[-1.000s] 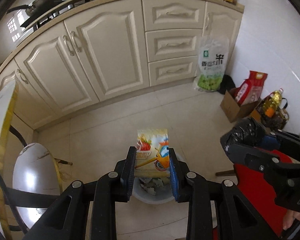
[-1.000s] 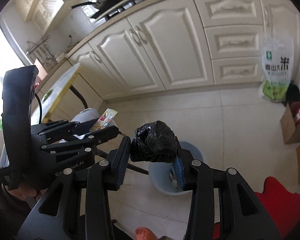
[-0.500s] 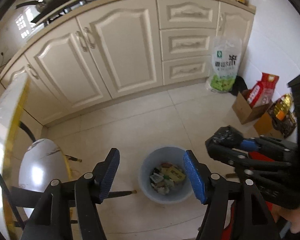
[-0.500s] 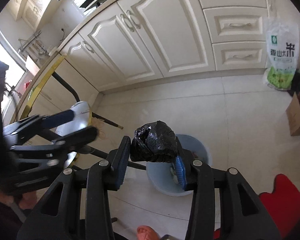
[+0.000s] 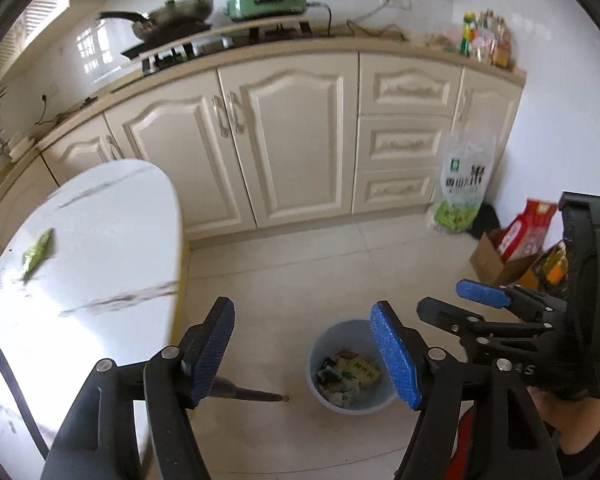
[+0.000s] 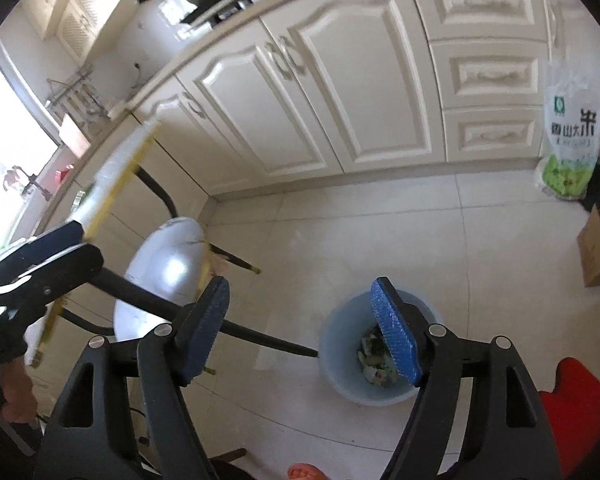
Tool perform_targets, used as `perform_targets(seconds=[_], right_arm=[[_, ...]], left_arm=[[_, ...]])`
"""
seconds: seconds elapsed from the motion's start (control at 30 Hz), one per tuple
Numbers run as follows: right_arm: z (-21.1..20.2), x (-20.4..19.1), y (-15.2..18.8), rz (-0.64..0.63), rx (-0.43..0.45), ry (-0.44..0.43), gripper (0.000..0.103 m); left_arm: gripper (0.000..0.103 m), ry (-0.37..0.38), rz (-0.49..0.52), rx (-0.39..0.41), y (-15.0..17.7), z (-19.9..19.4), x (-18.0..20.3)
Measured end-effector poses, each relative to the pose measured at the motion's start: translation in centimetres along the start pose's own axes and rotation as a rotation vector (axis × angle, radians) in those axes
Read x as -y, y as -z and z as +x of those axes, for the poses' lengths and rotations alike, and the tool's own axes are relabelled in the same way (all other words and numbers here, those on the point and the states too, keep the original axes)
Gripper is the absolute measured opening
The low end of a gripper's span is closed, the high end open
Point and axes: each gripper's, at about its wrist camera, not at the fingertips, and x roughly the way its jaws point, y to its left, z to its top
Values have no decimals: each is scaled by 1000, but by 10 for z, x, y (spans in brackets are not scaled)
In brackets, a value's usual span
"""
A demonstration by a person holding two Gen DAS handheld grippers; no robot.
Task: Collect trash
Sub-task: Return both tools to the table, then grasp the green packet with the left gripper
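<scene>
Both grippers stood over the floor with nothing in them. The left gripper (image 5: pixel 302 350) had its blue pads spread wide, having just been opening, and nothing lay between them. The right gripper (image 6: pixel 300 326) was the same: jaws just opened, wide apart, empty, its far pad hanging right above the bin (image 6: pixel 340 344). The pale blue bin sat on the tiled floor just beside the dark leg of the table (image 5: pixel 100 248), and wrappers and scraps showed inside it. So the drop looked done on both sides.

What was left, by my reading, sat up on the white marble tabletop: a small green wrapper (image 5: pixel 38 254) lying flat near the far-left part of the top, well apart from the bin. That looked like the next pickup, and the left gripper was the nearer one.

To do it well, the left hand would have wanted to keep its jaws wide on the way over, come down at a shallow angle and straddle the wrapper across its narrow side. A flat, thin packet on smooth marble may slide, so one pad should touch the top first and the other scoop in. The right gripper could wait near the bin, clear of the table edge. The picture was blurred there, so the wrapper's exact lie was hard to tell.
</scene>
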Motion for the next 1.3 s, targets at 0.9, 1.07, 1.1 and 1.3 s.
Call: perform_targets(seconds=[0.9, 1.07, 1.1, 1.3], right_arm=[[-15, -264, -58, -340, 115, -144, 102], [13, -255, -64, -334, 85, -150, 102], [19, -251, -64, -331, 77, -148, 102], [41, -219, -59, -308, 31, -133, 102]], left_arm=[[98, -196, -270, 30, 32, -144, -286], [98, -139, -350, -68, 25, -85, -331], [97, -119, -361, -103, 26, -72, -338], [95, -146, -487, -194, 28, -21, -395]])
